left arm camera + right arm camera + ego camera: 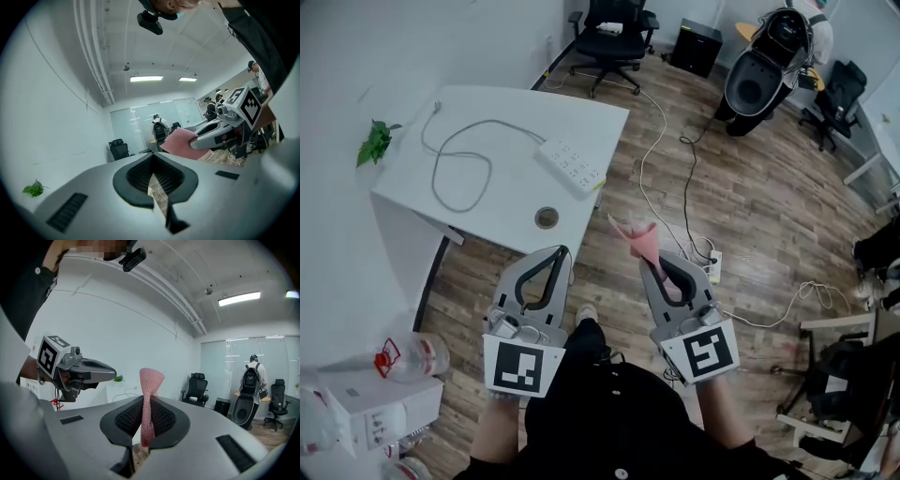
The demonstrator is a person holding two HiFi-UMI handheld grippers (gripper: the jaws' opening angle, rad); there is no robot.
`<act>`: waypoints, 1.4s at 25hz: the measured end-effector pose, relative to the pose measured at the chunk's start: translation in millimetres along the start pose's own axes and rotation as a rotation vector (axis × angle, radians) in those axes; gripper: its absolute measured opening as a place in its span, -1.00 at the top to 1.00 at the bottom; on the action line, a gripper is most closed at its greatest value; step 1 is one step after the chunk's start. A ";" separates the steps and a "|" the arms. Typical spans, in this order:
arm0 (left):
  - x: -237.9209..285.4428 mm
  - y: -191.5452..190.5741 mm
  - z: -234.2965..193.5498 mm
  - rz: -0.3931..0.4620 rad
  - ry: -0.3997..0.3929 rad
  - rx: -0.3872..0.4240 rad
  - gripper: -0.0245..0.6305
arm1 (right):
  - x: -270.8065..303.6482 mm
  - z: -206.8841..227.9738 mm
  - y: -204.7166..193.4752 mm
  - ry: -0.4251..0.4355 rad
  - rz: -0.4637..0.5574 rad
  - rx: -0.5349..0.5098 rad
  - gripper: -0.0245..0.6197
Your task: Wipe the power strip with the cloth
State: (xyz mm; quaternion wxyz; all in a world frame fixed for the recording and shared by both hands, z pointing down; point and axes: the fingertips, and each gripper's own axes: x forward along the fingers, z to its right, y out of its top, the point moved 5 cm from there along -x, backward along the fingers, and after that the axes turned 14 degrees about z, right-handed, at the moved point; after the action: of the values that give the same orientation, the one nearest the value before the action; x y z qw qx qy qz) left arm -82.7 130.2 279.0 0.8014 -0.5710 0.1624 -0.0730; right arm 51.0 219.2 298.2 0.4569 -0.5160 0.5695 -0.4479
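A white power strip (573,165) lies near the right edge of the white table (502,211), and its grey cable (492,122) loops off to the left. Both grippers hang in front of the table, over the wooden floor, apart from the strip. My right gripper (653,262) (145,404) is shut on a pink cloth (636,236) (150,380), which stands up out of the jaws. My left gripper (560,251) (152,161) is shut with nothing in it. The cloth (178,140) also shows in the left gripper view.
A small green plant (375,141) sits at the table's left corner, and a round grommet (547,217) near its front edge. Cables and another socket strip (712,262) lie on the floor to the right. An office chair (614,37) stands behind the table. A bottle (417,356) and a white box (380,412) sit lower left.
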 end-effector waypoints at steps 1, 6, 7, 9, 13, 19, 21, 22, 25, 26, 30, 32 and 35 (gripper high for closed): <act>7.6 -3.6 -8.2 0.000 0.002 0.001 0.90 | 10.9 6.0 -1.3 0.002 -0.001 -0.002 0.78; 42.9 -25.0 -52.1 -0.014 0.025 -0.003 0.90 | 68.5 32.0 -7.2 0.024 -0.004 -0.010 0.78; 48.8 -29.1 -60.9 -0.013 0.029 -0.002 0.90 | 79.7 35.9 -8.6 0.029 -0.006 -0.010 0.78; 58.8 -37.3 -77.7 -0.016 0.039 0.000 0.90 | 101.2 42.5 -11.1 0.041 -0.009 -0.014 0.78; 73.1 -53.2 -106.3 -0.030 0.065 -0.008 0.90 | 137.8 51.9 -15.1 0.066 -0.011 -0.028 0.78; 84.4 -69.2 -130.5 -0.045 0.090 -0.020 0.90 | 166.1 59.3 -22.6 0.079 -0.030 -0.029 0.78; 87.2 -71.7 -135.3 -0.046 0.092 -0.021 0.90 | 171.8 62.0 -25.9 0.078 -0.040 -0.024 0.78; 88.1 -73.2 -137.1 -0.048 0.093 -0.023 0.90 | 173.9 63.2 -27.7 0.077 -0.046 -0.021 0.78; 90.1 -77.6 -139.8 -0.061 0.102 -0.029 0.90 | 178.1 67.3 -32.6 0.079 -0.061 -0.012 0.78; 91.1 -78.7 -139.9 -0.066 0.106 -0.031 0.90 | 179.3 69.3 -34.2 0.080 -0.063 -0.011 0.78; 97.2 -81.4 -141.2 -0.088 0.119 -0.023 0.90 | 188.8 79.4 -40.2 0.086 -0.065 0.001 0.78; 100.4 -82.2 -144.1 -0.090 0.135 -0.021 0.90 | 197.2 82.6 -42.4 0.109 -0.073 0.002 0.78; 104.5 -83.5 -149.0 -0.092 0.160 -0.014 0.90 | 211.8 88.7 -43.9 0.147 -0.068 -0.012 0.78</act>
State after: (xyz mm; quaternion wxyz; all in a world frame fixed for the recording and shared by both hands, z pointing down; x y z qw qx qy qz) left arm -30.3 -62.4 294.9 0.7776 -0.5759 0.2001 -0.1538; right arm 135.5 1.7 312.9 0.3954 -0.5036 0.5862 -0.4963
